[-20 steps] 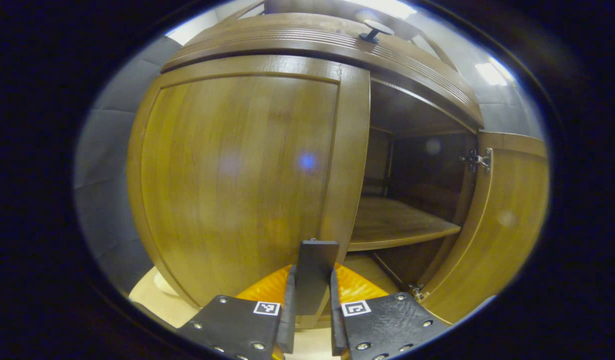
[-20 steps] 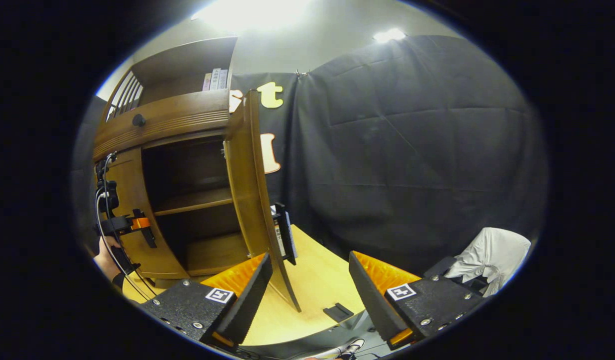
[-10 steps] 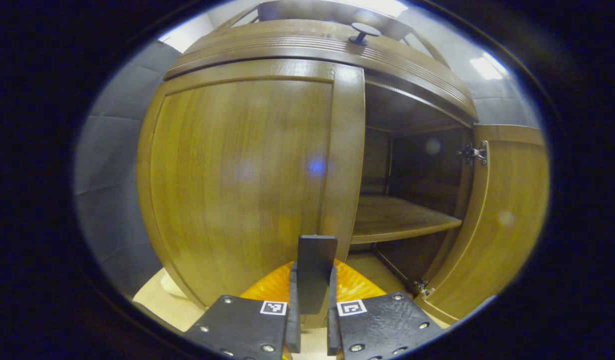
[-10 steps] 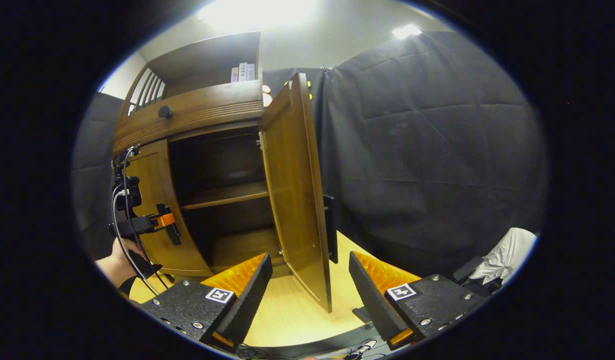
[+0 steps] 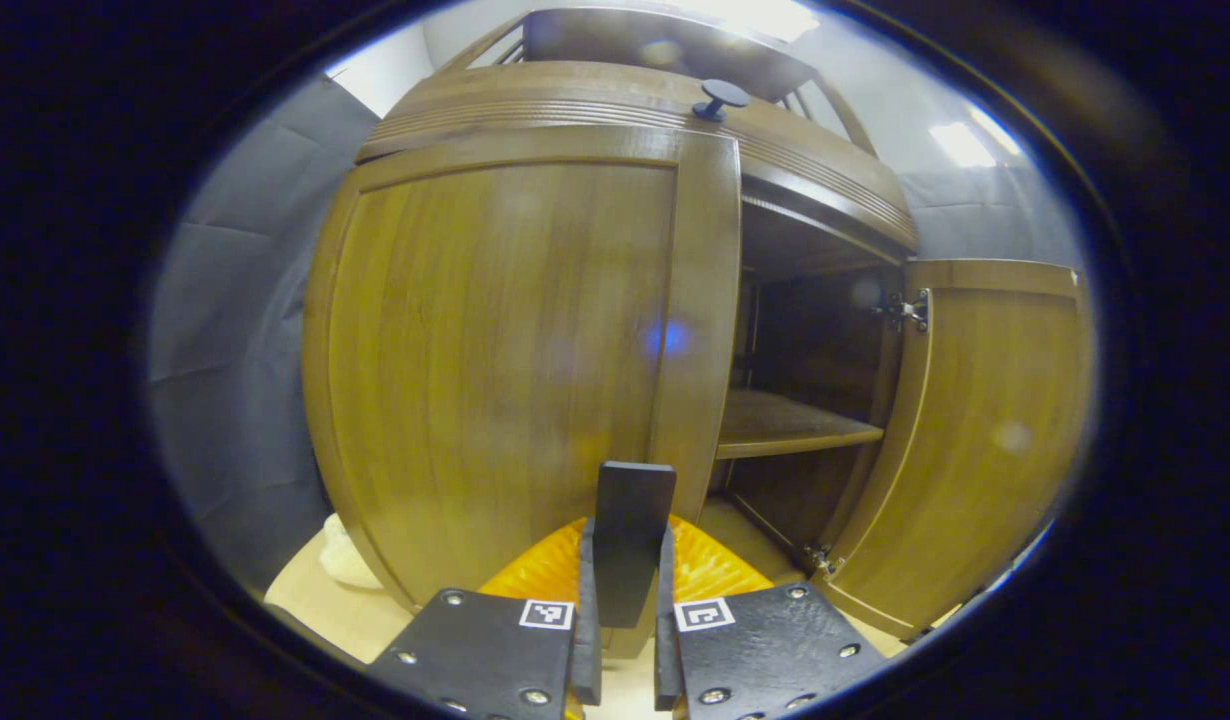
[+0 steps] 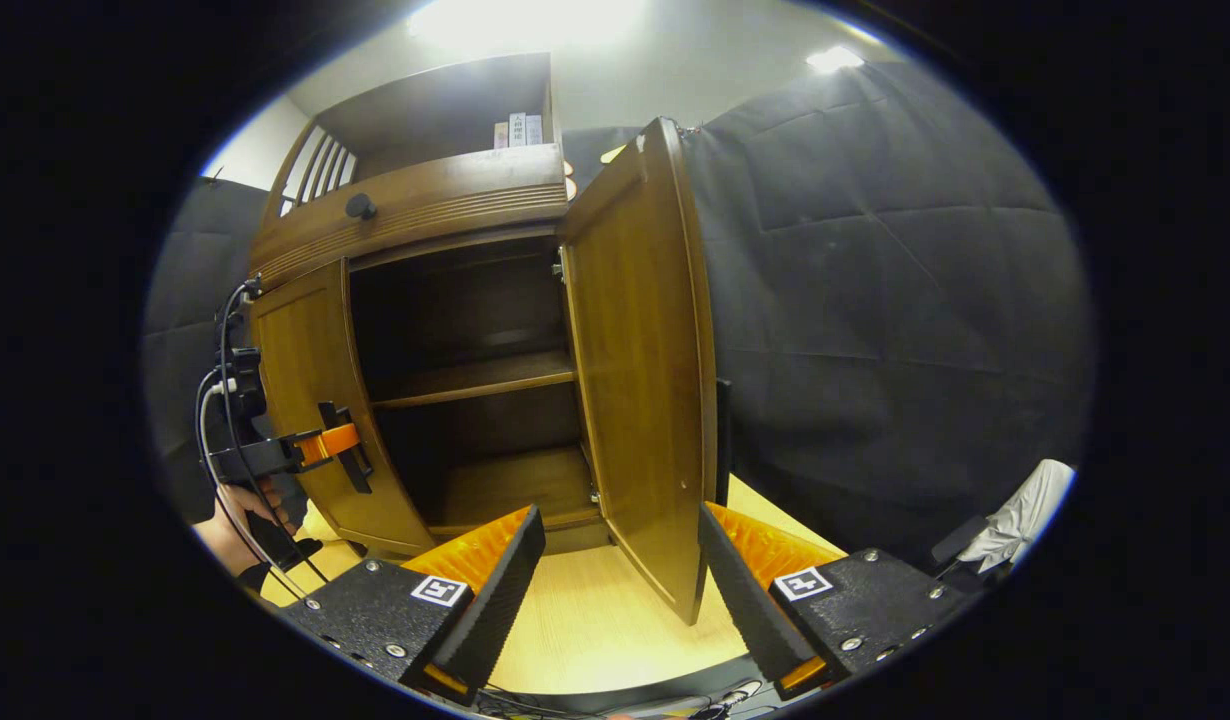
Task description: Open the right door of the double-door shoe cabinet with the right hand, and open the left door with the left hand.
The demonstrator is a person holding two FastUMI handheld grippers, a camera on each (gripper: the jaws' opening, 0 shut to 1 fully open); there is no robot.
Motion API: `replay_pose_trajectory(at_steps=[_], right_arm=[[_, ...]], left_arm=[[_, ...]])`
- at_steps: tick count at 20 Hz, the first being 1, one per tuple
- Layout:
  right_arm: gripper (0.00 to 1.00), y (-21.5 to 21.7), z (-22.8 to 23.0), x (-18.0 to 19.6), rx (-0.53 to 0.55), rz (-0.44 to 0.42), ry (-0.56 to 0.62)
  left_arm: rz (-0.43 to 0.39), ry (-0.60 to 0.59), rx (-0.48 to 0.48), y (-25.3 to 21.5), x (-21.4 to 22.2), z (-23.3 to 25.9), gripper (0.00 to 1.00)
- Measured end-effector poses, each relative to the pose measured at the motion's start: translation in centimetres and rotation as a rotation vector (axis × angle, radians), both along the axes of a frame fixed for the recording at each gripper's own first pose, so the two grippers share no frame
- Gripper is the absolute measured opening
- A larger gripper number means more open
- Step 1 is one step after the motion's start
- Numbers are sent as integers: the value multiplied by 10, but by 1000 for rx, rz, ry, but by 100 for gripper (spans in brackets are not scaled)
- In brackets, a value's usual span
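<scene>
The shoe cabinet (image 6: pixel 415 210) stands on the pale wooden bench (image 6: pixel 585 620), with black cloth walls behind and to its side. Its right door (image 6: pixel 640 360) hangs wide open, swung out toward the room, so that the dark inside and a shelf (image 6: pixel 475 378) across the middle are plain to see. In the left gripper view the same right door (image 5: pixel 975 440) sits at about 3 o'clock, its hinge (image 5: pixel 905 310) showing at the upper inner corner, and the shelf (image 5: pixel 785 430) lies just left of it.

The left door (image 5: pixel 505 360) looks shut or very nearly so, filling the middle of the left gripper view. The left gripper (image 5: pixel 623 620) sits at 6 o'clock with its fingers (image 5: pixel 585 630) clamped together on the dark upright handle (image 5: pixel 630 535) at the left door's inner edge. From the right gripper view this left gripper (image 6: pixel 325 450) appears at 9 o'clock against the left door (image 6: pixel 300 400), held by a hand (image 6: pixel 240 515) with cables trailing above it.

The right gripper (image 6: pixel 620 590) is at 6 o'clock in its own view, fingers (image 6: pixel 500 590) well apart and holding nothing, the lower edge of the open right door between and beyond them. A round dark knob (image 5: pixel 720 97) sticks out from the drawer front above the doors. A pale cloth (image 6: pixel 1020 515) lies at about 4 o'clock.
</scene>
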State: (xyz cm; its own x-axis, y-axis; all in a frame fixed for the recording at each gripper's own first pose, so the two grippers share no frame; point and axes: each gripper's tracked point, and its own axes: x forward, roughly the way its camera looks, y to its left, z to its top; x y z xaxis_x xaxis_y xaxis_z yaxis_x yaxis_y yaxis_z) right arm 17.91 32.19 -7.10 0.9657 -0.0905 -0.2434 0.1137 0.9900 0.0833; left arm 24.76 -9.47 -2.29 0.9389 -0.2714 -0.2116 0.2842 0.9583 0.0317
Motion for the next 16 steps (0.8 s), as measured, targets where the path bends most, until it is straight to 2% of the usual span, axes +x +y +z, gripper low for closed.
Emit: replay_pose_trajectory(at_steps=[2, 4, 5, 6, 9, 11, 16], right_arm=[[96, 6, 0, 1, 4, 12, 0], [96, 11, -2, 1, -4, 24, 1], [96, 15, -3, 2, -8, 30, 5], [96, 17, -4, 3, -10, 35, 8], [96, 23, -9, 6, 0, 49, 12], [95, 28, -11, 7, 0, 60, 18], [96, 42, -16, 14, -7, 99, 31]], left_arm=[[-6, 5, 10, 3, -5, 3, 29], [-17, 11, 6, 4, -9, 7, 15], [-22, 12, 1, 5, -12, 10, 29], [-26, 13, -1, 6, -14, 14, 22], [-28, 10, -1, 10, -23, 21, 22], [-26, 9, -5, 14, -31, 24, 16], [-14, 2, 0, 30, -52, 30, 18]])
